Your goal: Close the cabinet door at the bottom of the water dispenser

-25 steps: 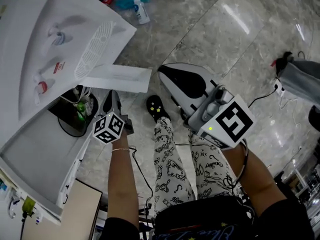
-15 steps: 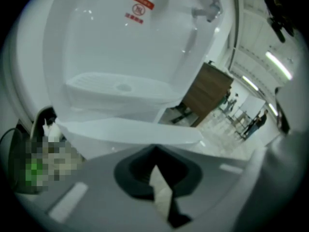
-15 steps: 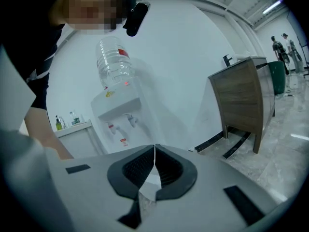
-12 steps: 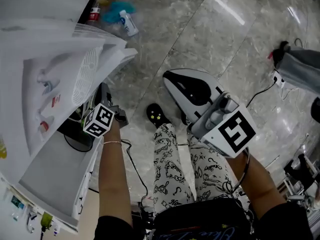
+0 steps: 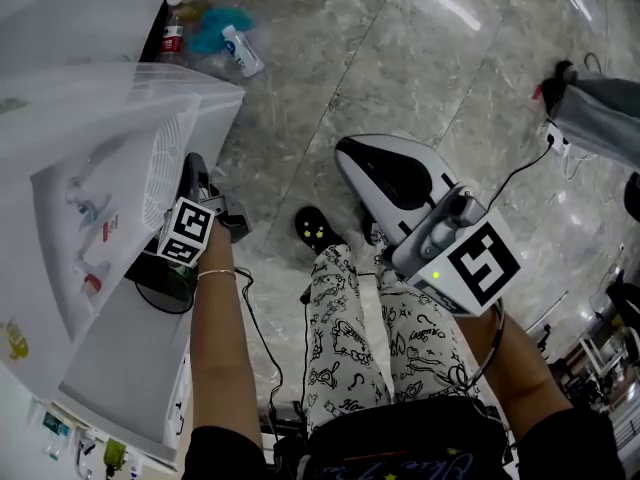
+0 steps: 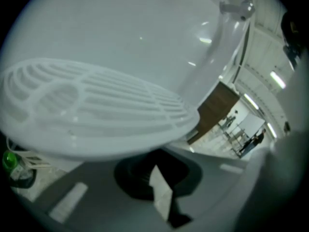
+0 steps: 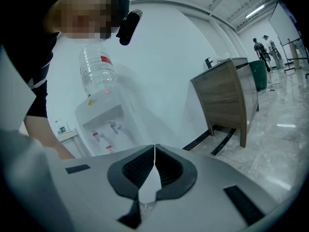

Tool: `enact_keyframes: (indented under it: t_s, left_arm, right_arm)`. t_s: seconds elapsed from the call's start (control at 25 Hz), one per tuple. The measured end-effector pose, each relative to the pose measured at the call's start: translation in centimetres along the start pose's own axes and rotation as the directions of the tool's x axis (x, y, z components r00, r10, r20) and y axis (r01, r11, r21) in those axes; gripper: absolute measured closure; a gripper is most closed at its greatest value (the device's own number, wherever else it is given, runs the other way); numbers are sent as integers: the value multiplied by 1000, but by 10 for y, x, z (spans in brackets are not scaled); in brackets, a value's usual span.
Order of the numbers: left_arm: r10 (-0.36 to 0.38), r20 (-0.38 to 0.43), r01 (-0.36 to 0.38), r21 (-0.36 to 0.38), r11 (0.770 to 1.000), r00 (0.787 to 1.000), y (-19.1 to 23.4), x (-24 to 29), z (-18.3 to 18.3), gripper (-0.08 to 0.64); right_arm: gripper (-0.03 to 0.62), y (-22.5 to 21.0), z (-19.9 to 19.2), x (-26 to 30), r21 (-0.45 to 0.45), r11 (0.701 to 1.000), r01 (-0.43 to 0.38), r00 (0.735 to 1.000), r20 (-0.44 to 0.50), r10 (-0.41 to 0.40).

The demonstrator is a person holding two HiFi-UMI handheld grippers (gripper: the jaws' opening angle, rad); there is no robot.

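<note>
Left gripper point(image 5: 192, 173), jaws together and empty, sits under the water dispenser's point(image 5: 60, 118) drip tray point(image 5: 165, 163). Its one cabinet door point(image 5: 120, 363) stands ajar, near left. Right gripper point(image 5: 350, 163), likewise closed on nothing, hovers to the right.

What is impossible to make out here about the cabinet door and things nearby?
Cabinet door: head view, hidden under the drip tray; shut or not, unclear.
Left gripper view: the tray fills it; no door shows.
Right gripper view: the right hand-held gripper covers the base of the dispenser.
Floor bottles: labels too small.
</note>
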State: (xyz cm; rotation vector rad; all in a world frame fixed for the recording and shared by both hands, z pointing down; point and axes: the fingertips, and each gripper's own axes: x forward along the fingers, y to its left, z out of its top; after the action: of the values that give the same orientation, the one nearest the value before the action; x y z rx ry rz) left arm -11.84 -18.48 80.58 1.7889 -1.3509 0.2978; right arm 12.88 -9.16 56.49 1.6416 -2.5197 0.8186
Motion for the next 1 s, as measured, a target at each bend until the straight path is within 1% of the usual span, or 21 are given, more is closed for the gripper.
enact_keyframes:
  t_s: [0.24, 0.36, 0.4, 0.44, 0.48, 0.52, 0.6, 0.68, 0.72, 0.76, 0.8, 0.84, 0.88, 0.92, 0.96, 1.0]
  left_arm:
    - [15, 33, -14, -56, 998, 999, 5, -8, 4, 563]
    - [-8, 46, 10, -44, 999, 999, -9, -24, 3, 563]
    - [-33, 53, 35, -26, 999, 998, -19, -31, 4, 563]
    - [-73, 61, 73, -1, 997, 995, -32, -39, 7, 563]
    - [-126, 66, 124, 28, 992, 990, -49, -50, 9, 563]
    - [-184, 65, 180, 60, 982, 981, -68, -63, 11, 563]
    - [-290, 52, 281, 139, 950, 956, -107, -98, 14, 563]
    - [-359, 29, 342, 245, 907, 933, -142, -136, 18, 563]
    - [-383, 8, 363, 303, 881, 924, -159, -156, 19, 563]
    - [-407, -17, 386, 361, 849, 913, -178, -177, 21, 563]
    - [-432, -42, 408, 417, 812, 901, -197, -198, 23, 563]
    - [-454, -57, 426, 469, 774, 889, -216, -221, 28, 563]
    - [-472, -60, 433, 513, 741, 880, -232, -244, 37, 563]
    - [-483, -50, 428, 549, 718, 874, -244, -266, 50, 563]
    - [-489, -29, 414, 578, 703, 872, -254, -288, 66, 563]
    - [-493, 2, 392, 602, 695, 870, -262, -310, 83, 563]
  right_arm:
    - [575, 4, 7, -6, 14, 1000, 10, 1000, 26, -10]
    - [575, 8, 13, -14, -3, 1000, 18, 999, 32, -18]
    - [575, 10, 16, -16, -9, 1000, 18, 999, 35, -17]
    - [575, 13, 19, -18, -14, 1000, 16, 999, 38, -16]
    - [575, 17, 22, -21, -16, 1000, 14, 999, 40, -13]
    - [575, 22, 26, -25, -17, 1000, 12, 999, 42, -11]
    - [575, 37, 36, -34, -22, 1000, 6, 999, 45, -5]
    - [575, 54, 51, -41, -34, 999, -14, 999, 50, 16]
    - [575, 64, 58, -43, -39, 999, -31, 998, 51, 33]
    - [575, 75, 65, -47, -43, 998, -50, 997, 50, 52]
    - [575, 86, 72, -51, -48, 996, -70, 996, 46, 72]
    - [575, 99, 80, -55, -56, 994, -93, 995, 39, 95]
    - [575, 113, 89, -58, -65, 991, -118, 992, 31, 120]
    - [575, 128, 98, -61, -70, 987, -143, 989, 25, 145]
    - [575, 144, 109, -65, -72, 983, -169, 985, 24, 171]
    - [575, 159, 121, -69, -72, 978, -197, 979, 29, 199]
